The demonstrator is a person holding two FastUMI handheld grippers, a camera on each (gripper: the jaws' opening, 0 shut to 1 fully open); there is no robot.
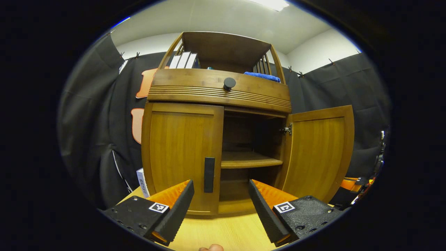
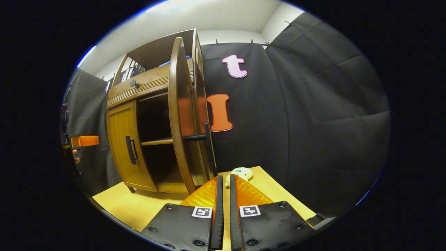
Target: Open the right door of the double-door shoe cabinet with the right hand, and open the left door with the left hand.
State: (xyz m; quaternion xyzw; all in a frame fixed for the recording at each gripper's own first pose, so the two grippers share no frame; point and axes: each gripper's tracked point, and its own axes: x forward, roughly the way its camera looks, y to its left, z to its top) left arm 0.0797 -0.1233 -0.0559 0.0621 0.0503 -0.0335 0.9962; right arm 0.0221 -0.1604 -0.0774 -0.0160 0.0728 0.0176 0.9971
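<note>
The shoe cabinet stands toward the back of the desk, near the booth's cloth wall. Its right door is swung wide on its hinge, baring the inner shelf, so the first half of the task looks done. The left door is shut flush, its dark vertical handle at the door's inner edge. The left gripper has its fingers spread wide and points straight at that handle from just in front of it, a pose that suits closing on the bar next; nothing is between the fingers yet. The right gripper sits off by the cabinet's right side near the desk's right edge, fingers drawn nearly together with only a thin gap and nothing in them, apparently out of the open door's way. A small pale soft toy lies on the desk just beyond its tips.
</note>
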